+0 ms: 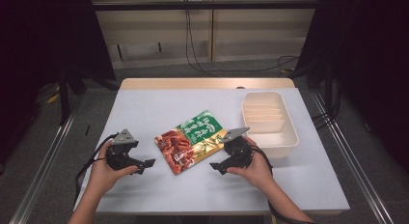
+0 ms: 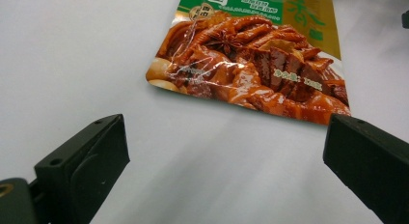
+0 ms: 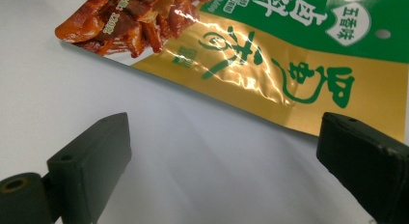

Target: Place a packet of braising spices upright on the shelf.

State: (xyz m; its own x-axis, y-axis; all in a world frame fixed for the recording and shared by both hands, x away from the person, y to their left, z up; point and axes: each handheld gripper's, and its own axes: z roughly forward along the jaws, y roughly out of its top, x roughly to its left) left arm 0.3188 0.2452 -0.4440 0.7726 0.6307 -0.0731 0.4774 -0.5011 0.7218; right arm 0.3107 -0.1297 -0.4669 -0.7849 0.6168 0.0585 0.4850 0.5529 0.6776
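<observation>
left gripper: jaws apart, empty | right gripper: likewise | food packet (top edge cropped in gripper views)

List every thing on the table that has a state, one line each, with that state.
Food pouch: lying flat on the table, printed side up, looks sealed, untouched.
White tray: upright on the table, right of the pouch, nothing in its compartments.
Left gripper: jaws open, nothing between them, left of the pouch.
Right gripper: jaws open, nothing between them, by the pouch's right edge.
</observation>
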